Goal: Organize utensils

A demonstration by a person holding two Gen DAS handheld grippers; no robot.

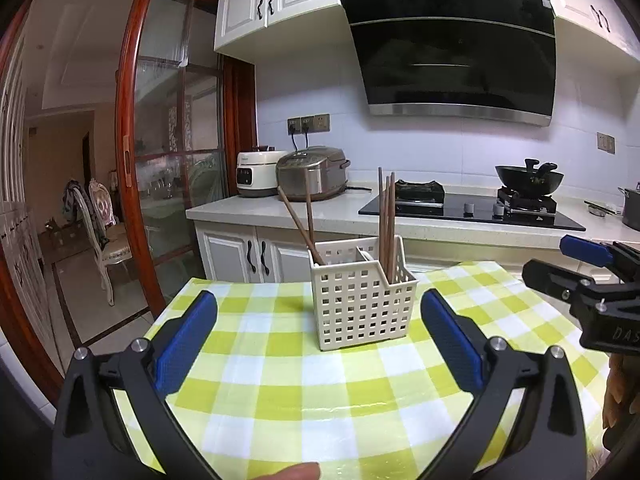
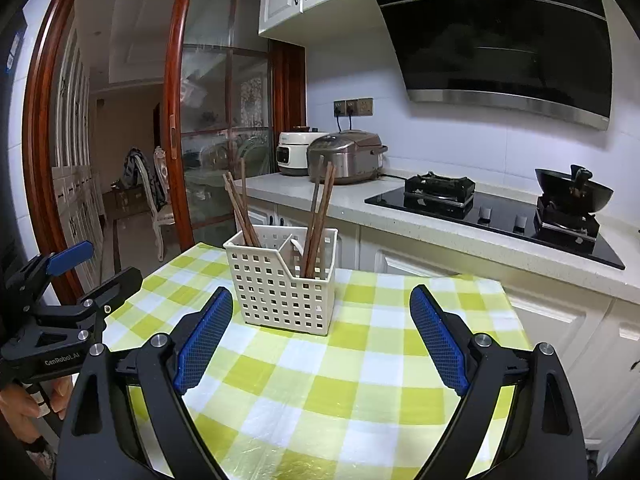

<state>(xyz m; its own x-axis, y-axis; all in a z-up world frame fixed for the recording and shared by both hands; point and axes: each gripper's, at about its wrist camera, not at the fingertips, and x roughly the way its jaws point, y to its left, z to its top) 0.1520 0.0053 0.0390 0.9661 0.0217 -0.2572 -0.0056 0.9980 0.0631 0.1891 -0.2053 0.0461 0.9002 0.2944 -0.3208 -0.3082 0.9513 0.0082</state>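
Observation:
A cream perforated utensil basket (image 1: 360, 304) stands on the green-and-white checked tablecloth (image 1: 304, 392); it also shows in the right wrist view (image 2: 280, 292). Brown chopsticks stand in both compartments: a left group (image 1: 302, 228) and a right group (image 1: 387, 224), seen in the right wrist view as left group (image 2: 240, 212) and right group (image 2: 320, 216). My left gripper (image 1: 319, 312) is open and empty, just in front of the basket. My right gripper (image 2: 321, 308) is open and empty, also near the basket, and shows at the right edge of the left wrist view (image 1: 584, 268).
A counter (image 1: 280, 208) behind the table carries two rice cookers (image 1: 312, 174), a black gas hob (image 1: 472, 208) and a wok (image 1: 528, 178). A range hood (image 1: 452, 44) hangs above. A glass sliding door (image 1: 168, 152) is on the left. The table's far edge is just behind the basket.

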